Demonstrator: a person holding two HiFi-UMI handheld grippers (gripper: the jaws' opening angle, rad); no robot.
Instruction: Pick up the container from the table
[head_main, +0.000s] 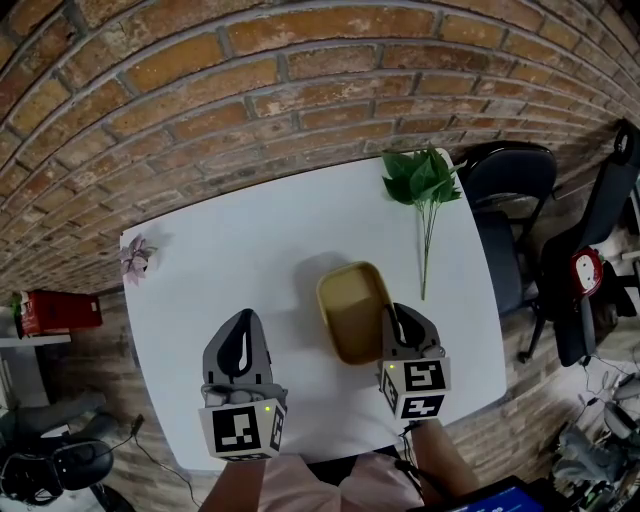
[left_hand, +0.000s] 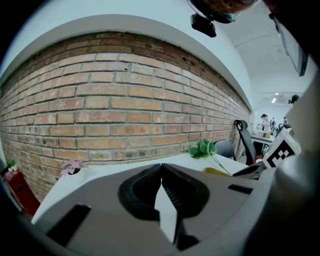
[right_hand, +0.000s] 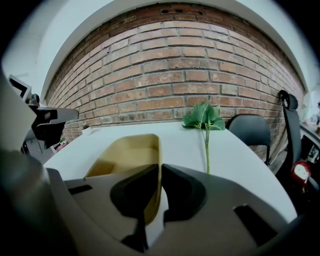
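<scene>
Pinching container (right_hand: 125, 155) wall, seemingly: right gripper (right_hand: 160, 166)

container (head_main: 352, 310): smooth matt plastic | desk (head_main: 250, 240): smooth matt white top | wall (head_main: 250, 80): rough brick, coarse mortar joints | left gripper (head_main: 240, 320), right gripper (head_main: 393, 312): matt grey plastic bodies | chair (head_main: 510, 175): dark, faintly shiny seat

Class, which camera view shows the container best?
The head view: nearly the whole container shows from above, open and empty. The right gripper view hides its near end behind the jaws; the left gripper view catches only a sliver.
</scene>
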